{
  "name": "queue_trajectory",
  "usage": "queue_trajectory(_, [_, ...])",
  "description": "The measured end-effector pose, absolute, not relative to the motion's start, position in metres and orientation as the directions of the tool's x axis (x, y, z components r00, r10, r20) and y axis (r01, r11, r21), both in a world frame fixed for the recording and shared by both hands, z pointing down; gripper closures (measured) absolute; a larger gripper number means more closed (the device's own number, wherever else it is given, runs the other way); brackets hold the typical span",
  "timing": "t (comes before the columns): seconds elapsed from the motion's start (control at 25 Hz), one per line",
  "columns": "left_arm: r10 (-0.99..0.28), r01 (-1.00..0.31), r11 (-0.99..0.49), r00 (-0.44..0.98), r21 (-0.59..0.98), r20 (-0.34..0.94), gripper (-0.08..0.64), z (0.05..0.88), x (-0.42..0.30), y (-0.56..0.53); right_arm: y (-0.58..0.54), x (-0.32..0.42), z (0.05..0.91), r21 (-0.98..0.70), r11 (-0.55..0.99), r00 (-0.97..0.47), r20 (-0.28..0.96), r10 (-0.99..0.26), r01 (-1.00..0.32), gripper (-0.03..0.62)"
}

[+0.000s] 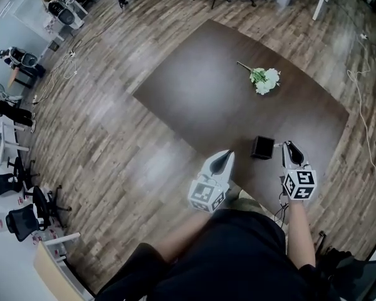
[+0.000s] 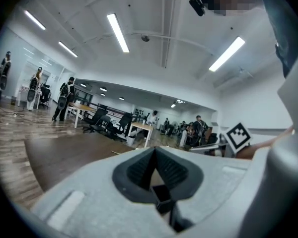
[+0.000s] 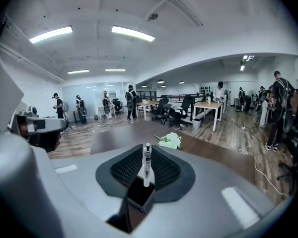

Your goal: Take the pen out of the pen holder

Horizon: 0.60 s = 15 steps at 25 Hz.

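Two grippers hang at the desk's [image 1: 200,99] near edge. The right gripper [image 1: 291,150] has its jaws clamped on a clear pen [image 3: 147,165], held upright and clear of the black pen holder [image 1: 262,147] just beside it. The left gripper's [image 1: 222,160] jaws meet, empty. White flowers [image 1: 265,79] lie farther back.

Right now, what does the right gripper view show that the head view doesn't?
Right gripper view only: the pen upright, clamped in the right gripper's jaws, above the holder. It also shows people and desks across the room at eye level.

Head view only: the table's whole outline and the person's arms. The pen can't be made out there.

Both: the flower, the holder, the table and the right gripper.
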<state>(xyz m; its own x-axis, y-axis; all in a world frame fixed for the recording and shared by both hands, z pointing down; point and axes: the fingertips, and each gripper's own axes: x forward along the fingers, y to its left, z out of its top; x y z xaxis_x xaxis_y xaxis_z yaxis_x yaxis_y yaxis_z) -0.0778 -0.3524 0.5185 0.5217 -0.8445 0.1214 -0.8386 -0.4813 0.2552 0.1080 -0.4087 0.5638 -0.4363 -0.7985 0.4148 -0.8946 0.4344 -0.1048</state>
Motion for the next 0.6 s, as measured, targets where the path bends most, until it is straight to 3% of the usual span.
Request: queue_trajectory(0.6, [-0.737, -0.734, -0.653, 0.673, 0.187, 0.067, 0.557, 0.460, 0.001, -0.392, -0.323, 0.238, 0.471, -0.052, 0.131, -0.141, 0.312, -0.940, -0.990, 0.535])
